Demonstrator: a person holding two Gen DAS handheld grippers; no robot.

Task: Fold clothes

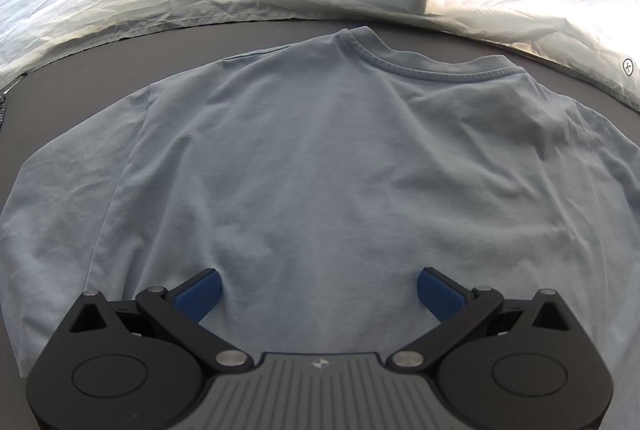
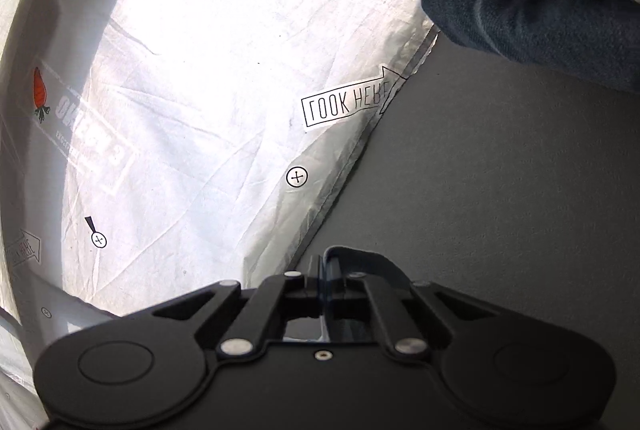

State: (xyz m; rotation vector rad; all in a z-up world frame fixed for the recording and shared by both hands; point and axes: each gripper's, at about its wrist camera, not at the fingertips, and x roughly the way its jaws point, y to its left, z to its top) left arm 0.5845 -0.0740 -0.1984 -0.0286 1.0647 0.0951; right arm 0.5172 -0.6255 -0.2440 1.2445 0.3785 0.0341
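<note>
Jeans only beside right claw

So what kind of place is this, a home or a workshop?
Hard to say; probably a makeshift folding station. A blue T-shirt lies on a grey mat, a printed white sheet beside it, jeans nearby.

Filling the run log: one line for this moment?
left claw open above t-shirt | right claw shut on t-shirt edge | shirt flat

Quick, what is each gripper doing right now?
Left gripper: open, over the blue T-shirt.
Right gripper: shut on a thin blue fabric edge.
</note>
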